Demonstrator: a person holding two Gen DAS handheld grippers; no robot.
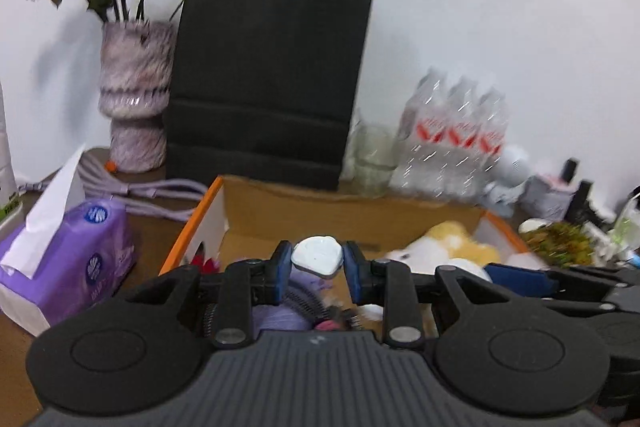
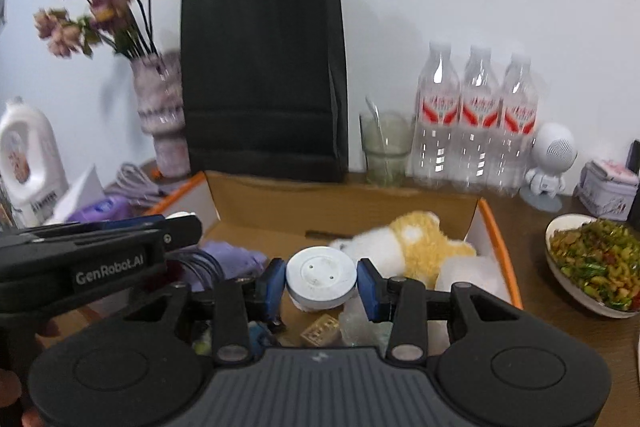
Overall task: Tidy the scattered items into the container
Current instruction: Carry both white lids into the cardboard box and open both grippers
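Wooden table (image 2: 560,327) against a white wall, cardboard box (image 2: 344,197) in front of a black bag (image 2: 264,79).
Left gripper (image 1: 317,259) clamps a white rounded gadget (image 1: 318,255) above the box; right gripper (image 2: 321,281) clamps a white round disc (image 2: 321,277) above it, near a plush toy (image 2: 416,243) inside.

txt: "GenRobot.AI" | on: left tongs (image 2: 176,227) body | other labels unreadable

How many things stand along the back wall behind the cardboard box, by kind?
Clear plastic water bottles with red labels: 3
Black paper bag with handles: 1
Fuzzy purple vase of dried flowers: 1
Clear drinking glass: 1
White round-headed robot figure: 1
Total: 7
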